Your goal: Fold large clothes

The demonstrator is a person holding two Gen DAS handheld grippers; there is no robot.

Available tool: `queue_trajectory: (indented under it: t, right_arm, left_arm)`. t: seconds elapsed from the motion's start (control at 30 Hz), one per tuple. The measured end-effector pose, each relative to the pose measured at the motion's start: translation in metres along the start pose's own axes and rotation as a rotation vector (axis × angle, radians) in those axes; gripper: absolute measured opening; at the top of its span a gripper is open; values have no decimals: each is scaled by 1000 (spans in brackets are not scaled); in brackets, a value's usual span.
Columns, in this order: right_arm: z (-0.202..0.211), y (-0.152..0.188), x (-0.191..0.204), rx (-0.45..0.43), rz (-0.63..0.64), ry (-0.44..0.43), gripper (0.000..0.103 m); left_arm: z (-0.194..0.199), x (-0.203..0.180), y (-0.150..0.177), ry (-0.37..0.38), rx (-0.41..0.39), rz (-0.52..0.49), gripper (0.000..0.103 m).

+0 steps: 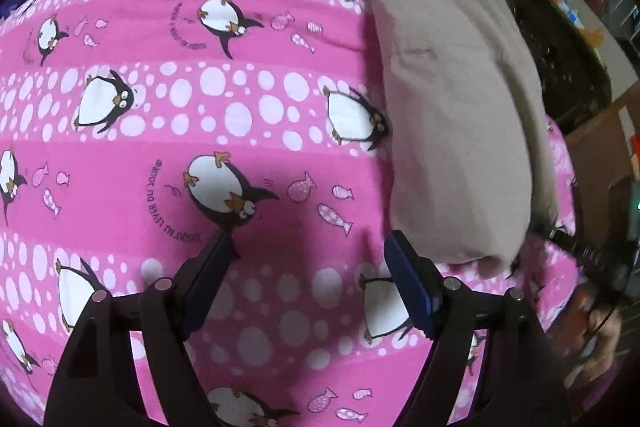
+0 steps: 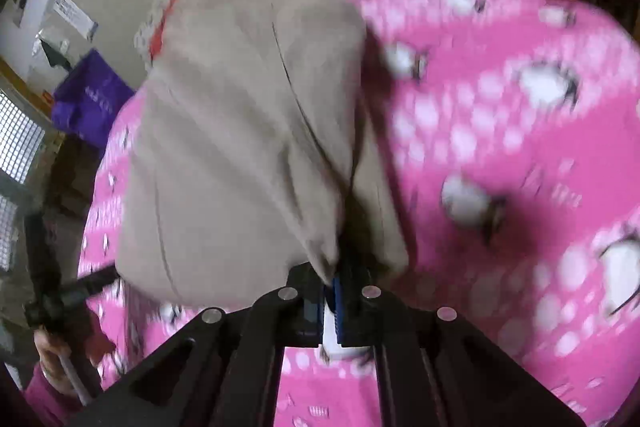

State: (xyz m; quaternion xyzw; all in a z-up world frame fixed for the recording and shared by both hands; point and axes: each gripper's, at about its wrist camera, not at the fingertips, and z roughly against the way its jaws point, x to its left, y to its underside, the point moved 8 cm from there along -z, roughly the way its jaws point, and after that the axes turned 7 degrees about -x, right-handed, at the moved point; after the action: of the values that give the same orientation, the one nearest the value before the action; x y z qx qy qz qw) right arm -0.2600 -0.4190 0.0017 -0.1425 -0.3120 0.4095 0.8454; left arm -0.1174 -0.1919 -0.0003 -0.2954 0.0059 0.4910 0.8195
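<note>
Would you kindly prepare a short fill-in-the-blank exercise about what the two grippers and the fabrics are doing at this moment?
1. The right gripper is shut on a corner of the ____ garment.
2. The left gripper hovers over the sheet with its jaws ____.
3. The pink sheet under the garment is printed with fish, white dots and ____.
4. In the left wrist view, the garment lies to the ____ of the gripper.

Missing words: beige; open; penguins; right
</note>
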Motion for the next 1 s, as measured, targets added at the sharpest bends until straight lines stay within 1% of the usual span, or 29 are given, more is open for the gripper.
queue_trajectory:
  t: [0.03, 0.07, 0.1, 0.13, 0.17, 0.23, 0.3, 0.37, 0.4, 0.47, 0.5, 0.53, 0.6, 0.63, 0.67, 0.7, 0.73, 0.77, 0.8, 0.83, 0.87, 0.9, 0.93, 1.0]
  right_arm:
    - [4, 1, 2, -5, -7, -18, 7]
    - [12, -4, 3, -37, -14, -27, 14]
    - [22, -11, 4, -71, -17, -15, 25]
    - [31, -20, 5, -103, -17, -6, 29]
    - [41, -31, 9, -136, -8, -11, 32]
    - [53, -51, 21, -185, 24, -25, 37]
    - [55, -72, 40, -230, 62, -16, 46]
    - [51, -88, 56, -256, 85, -29, 47]
    - [43, -96, 66, -258, 90, -44, 47]
    - [24, -101, 82, -226, 113, -74, 46]
    - [11, -102, 86, -206, 126, -68, 45]
    - [-4, -103, 87, -187, 143, -53, 42]
    - [-29, -107, 77, -168, 164, 13, 40]
    - [-43, -114, 60, -178, 153, 83, 39]
    - [-51, -117, 45, -180, 130, 133, 39]
    - [-60, -121, 28, -174, 95, 167, 41]
    - [-68, -123, 13, -162, 46, 161, 43]
    - [-72, -123, 2, -148, -15, 130, 44]
    - [-71, -123, -3, -144, -60, 102, 44]
    - [-65, -123, -3, -151, -65, 99, 44]
    - [-58, -122, -2, -159, -51, 104, 45]
    - [-50, -121, 1, -167, -31, 109, 48]
    - [-41, -119, 2, -172, -15, 111, 48]
    - [-22, -114, 7, -182, 5, 99, 50]
  left_arm:
    - [4, 0, -2, 3, -10, -6, 78]
    - [8, 0, -6, 0, -22, -21, 78]
    - [14, -1, -6, -6, -31, -33, 78]
    - [19, -4, -7, -10, -43, -45, 78]
    - [21, -8, -14, -6, -55, -52, 78]
    - [24, -15, -25, 5, -80, -57, 78]
    - [25, -26, -37, 5, -104, -57, 78]
    - [21, -38, -47, 8, -110, -63, 78]
    - [15, -42, -57, 6, -106, -73, 78]
    - [-2, -57, -66, -3, -91, -102, 78]
    - [-6, -62, -68, -9, -87, -113, 78]
    - [-7, -61, -66, -13, -83, -120, 79]
    - [-6, -65, -64, -17, -70, -122, 79]
    - [-11, -65, -65, -15, -66, -118, 80]
    - [-12, -65, -65, -7, -65, -114, 80]
    - [-11, -66, -64, 3, -63, -110, 83]
    - [-13, -67, -64, 13, -59, -104, 83]
    - [-14, -66, -64, 8, -56, -101, 83]
    - [-14, -68, -62, 3, -57, -102, 83]
    - [-13, -68, -62, -4, -63, -107, 83]
    - [-12, -68, -62, -13, -69, -121, 83]
    - [-14, -71, -62, -19, -71, -127, 83]
    - [-14, -72, -62, -24, -74, -133, 83]
    - [-15, -71, -63, -24, -74, -127, 83]
